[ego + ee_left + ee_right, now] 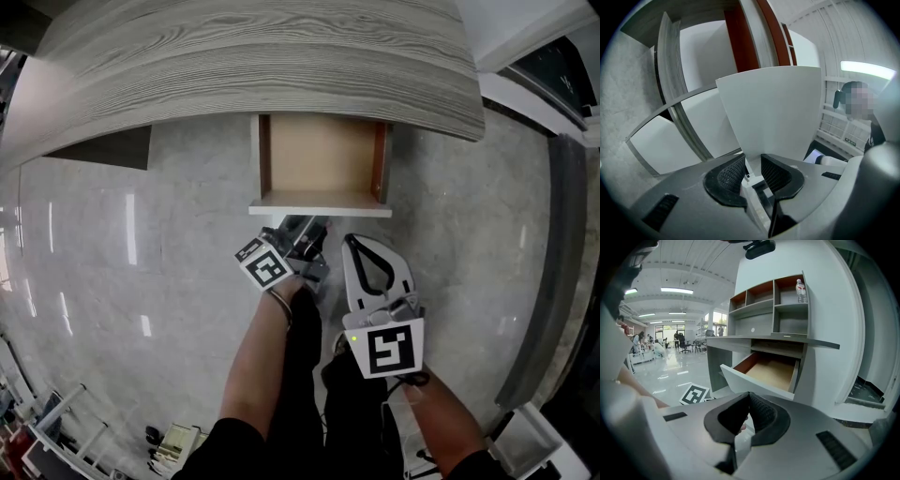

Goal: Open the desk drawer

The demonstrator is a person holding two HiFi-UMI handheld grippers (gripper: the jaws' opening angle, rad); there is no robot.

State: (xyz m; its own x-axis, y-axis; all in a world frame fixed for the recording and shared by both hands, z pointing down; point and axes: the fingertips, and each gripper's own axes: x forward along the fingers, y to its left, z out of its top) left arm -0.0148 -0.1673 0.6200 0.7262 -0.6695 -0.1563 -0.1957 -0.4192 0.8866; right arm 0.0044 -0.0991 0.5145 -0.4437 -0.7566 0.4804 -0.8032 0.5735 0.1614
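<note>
The big gray desk (262, 66) is up ahead of my fingers, and its top reaches out over them. The drawer (323, 155) is already sticking out from under the desk, straight in front of both my grippers. I can see right down onto its bare brown bottom. The white drawer front (773, 112) is the part closest to me, and it comes right down into the gap of my left gripper (751, 161). My left fingers (731, 174) are about half way apart with the edge of that white board between them. I think they are pinching it, one pad on each side. My right gripper (747, 395) hangs a little behind and to the right of the left one, not touching the drawer. Its fingers (764, 414) are squeezed together at the tips and hold nothing. I think the pulling step is at its end, or very near it, because so much of the drawer shows. If it can slide more, my left fingers need to hold their pinch and pull straight back toward me, not up or down, so the board does not slip out. If it is all the way out, my left fingers need to let go and back away gently, so I don't bump the drawer shut. My right fingers have no job here and should just keep out of the way.
</note>
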